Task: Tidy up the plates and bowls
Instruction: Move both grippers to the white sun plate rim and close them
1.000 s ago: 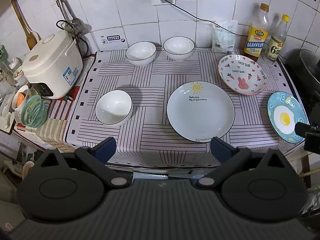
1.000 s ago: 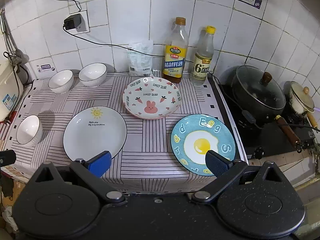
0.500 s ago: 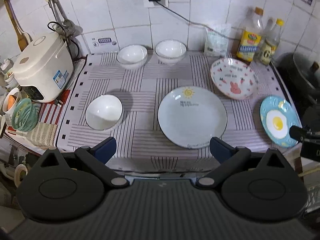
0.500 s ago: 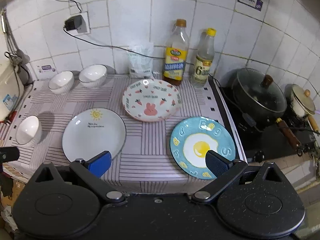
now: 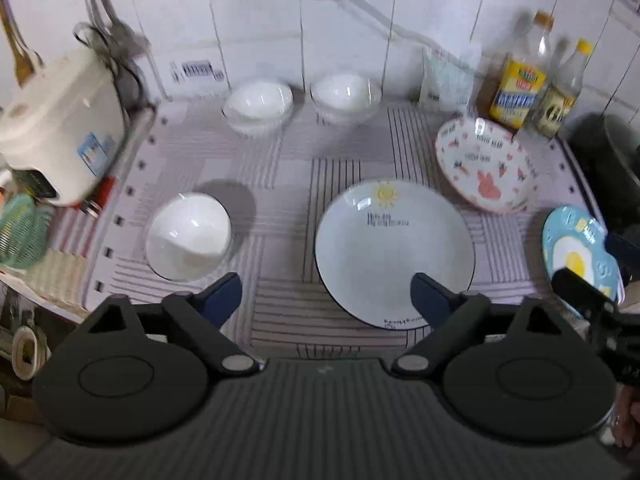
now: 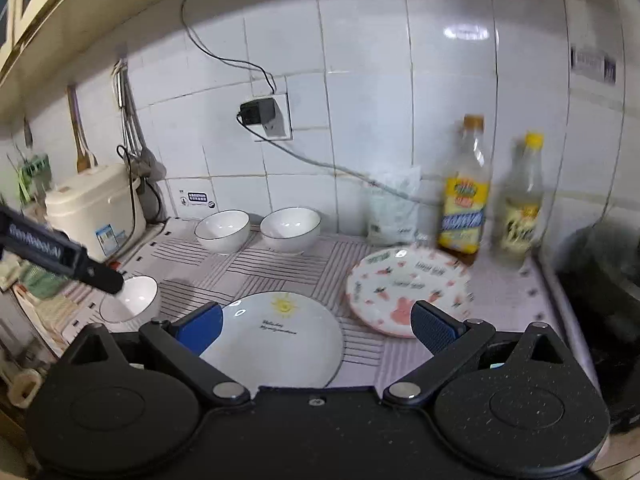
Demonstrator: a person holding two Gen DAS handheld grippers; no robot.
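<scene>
— Six dishes sit apart on the table (image 5: 288, 300), so we judge nothing is sorted yet.

— Where does each one lie?

— Two bowls stand side by side at the far edge, one left (image 5: 258, 106) and one right (image 5: 346, 98). A third bowl (image 5: 188, 236) sits near left. The sun plate (image 5: 394, 248) is near centre, the rabbit plate (image 5: 486, 170) far right, and the egg plate (image 5: 580, 252) near right.

— Anything inside them?

— All look empty to us; no stack exists anywhere.

— And our tongs?

— Our left tongs (image 5: 326, 294) are spread wide and hold nothing, hovering over the near edge between the third bowl and the sun plate. Our right tongs (image 6: 316, 322) are wide too, empty, above the sun plate's near rim, with the rabbit plate just right of them.

— What is left?

— Everything, we reckon: gathering the bowls into one pile and the plates into another.
</scene>
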